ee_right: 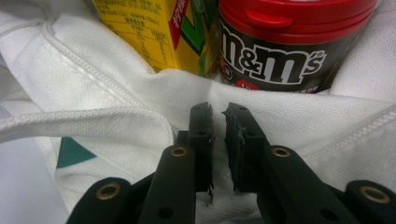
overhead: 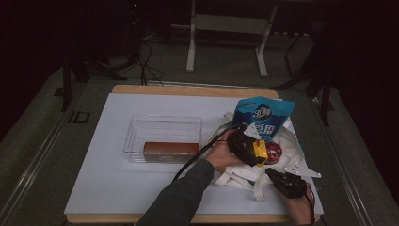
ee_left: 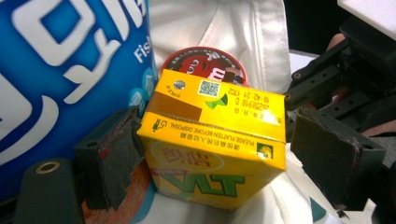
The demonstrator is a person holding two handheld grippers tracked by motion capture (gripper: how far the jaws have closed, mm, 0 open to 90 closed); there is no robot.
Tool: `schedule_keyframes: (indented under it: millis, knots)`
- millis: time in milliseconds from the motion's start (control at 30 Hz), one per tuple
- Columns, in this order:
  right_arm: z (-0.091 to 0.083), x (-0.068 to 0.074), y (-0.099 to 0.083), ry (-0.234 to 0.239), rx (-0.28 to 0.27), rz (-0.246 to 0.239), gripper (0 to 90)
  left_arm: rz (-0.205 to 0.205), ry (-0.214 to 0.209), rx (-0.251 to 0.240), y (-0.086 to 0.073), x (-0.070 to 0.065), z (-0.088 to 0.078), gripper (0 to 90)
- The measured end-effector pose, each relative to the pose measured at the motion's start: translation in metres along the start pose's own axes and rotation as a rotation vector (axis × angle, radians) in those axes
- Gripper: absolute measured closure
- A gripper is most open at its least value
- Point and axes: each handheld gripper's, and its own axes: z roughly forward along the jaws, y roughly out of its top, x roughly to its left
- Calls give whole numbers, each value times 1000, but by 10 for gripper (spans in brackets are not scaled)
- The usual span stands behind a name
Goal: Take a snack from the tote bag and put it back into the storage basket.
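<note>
A white cloth bag (overhead: 240, 175) lies on the right of the white mat, holding a blue pouch (overhead: 263, 115), a yellow drink carton (overhead: 260, 151) and a red-lidded M&M's tub (overhead: 274, 150). My left gripper (overhead: 249, 147) reaches across into the bag. In the left gripper view it (ee_left: 219, 154) is open around the carton (ee_left: 210, 140); the left pad (ee_left: 116, 154) touches it and the right pad (ee_left: 327, 158) stands a little off. Behind the carton sit the tub (ee_left: 205, 63) and the pouch (ee_left: 60, 70). My right gripper (ee_right: 218, 123) is shut on the bag's fabric (ee_right: 93, 93) below the tub (ee_right: 285, 46).
A clear plastic bin (overhead: 162, 123) stands at the mat's middle with a brown box (overhead: 171, 150) at its near side. The bag's straps (overhead: 256, 186) trail toward the front edge. A white table frame (overhead: 226, 23) stands on the floor beyond.
</note>
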Motion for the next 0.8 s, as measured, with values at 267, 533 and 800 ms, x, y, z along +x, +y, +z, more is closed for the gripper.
schedule_keyframes:
  millis: [267, 533, 800]
  knots:
    - [0, 0, 0, 0, 0, -1, 805, 0, -3, -7, -1, 0, 4, 163]
    - [0, 0, 0, 1, 0, 1, 805, -4, -18, -3, -2, -1, 10, 150]
    - [0, 0, 0, 2, -1, 0, 804, 37, 10, 70, -6, -5, 18, 167]
